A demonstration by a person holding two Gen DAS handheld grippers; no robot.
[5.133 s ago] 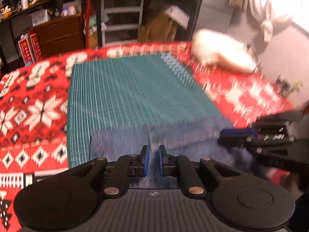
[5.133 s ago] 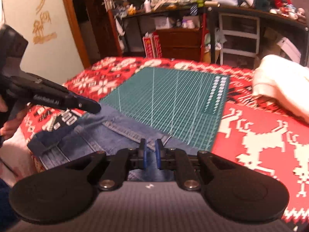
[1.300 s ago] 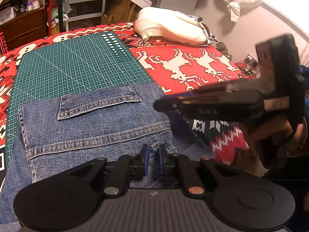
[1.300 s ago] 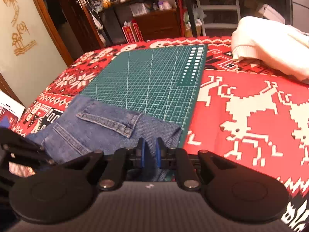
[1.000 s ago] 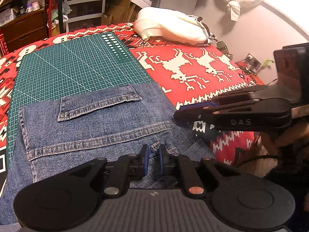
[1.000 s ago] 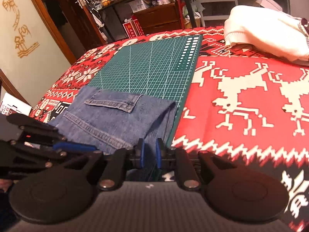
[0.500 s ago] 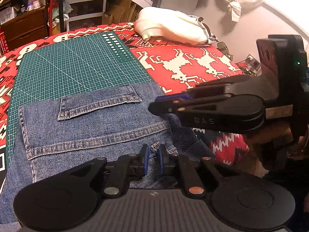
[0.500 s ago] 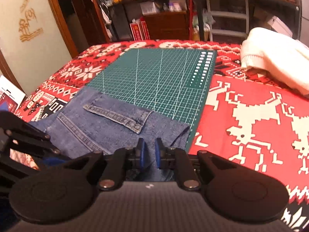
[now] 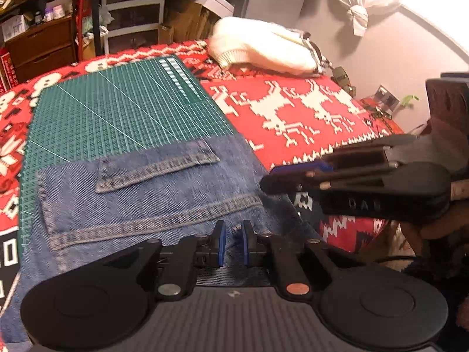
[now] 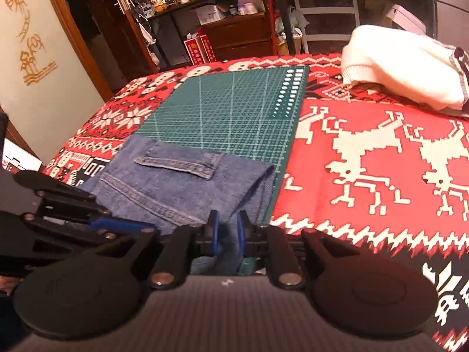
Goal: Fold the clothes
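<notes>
Left claw [image 9: 233, 245]: closed on near edge of blue denim jeans [image 9: 152, 199].
Right claw [image 10: 227, 234]: pinching jeans' right-hand edge.
Jeans: spread ahead of both claws.

A faded blue denim garment with paler stitched seams and a flap pocket [image 9: 152, 193] lies half on a dark green cutting mat printed with a fine pale grid and diagonal lines [image 9: 117, 111]. Along the mat's far right edge runs a column of small white squares and circles. Under the mat spreads a red knitted-look blanket patterned with white reindeer, white snowflakes and black-and-white zigzag bands [image 10: 381, 152]. Beyond the mat's right corner sits a cream-white knitted sweater with a ribbed hem [image 10: 404, 64]. Both tools are matte black; the left gripper [image 9: 233, 245] and right gripper [image 10: 227, 234] carry bright blue finger pads.
</notes>
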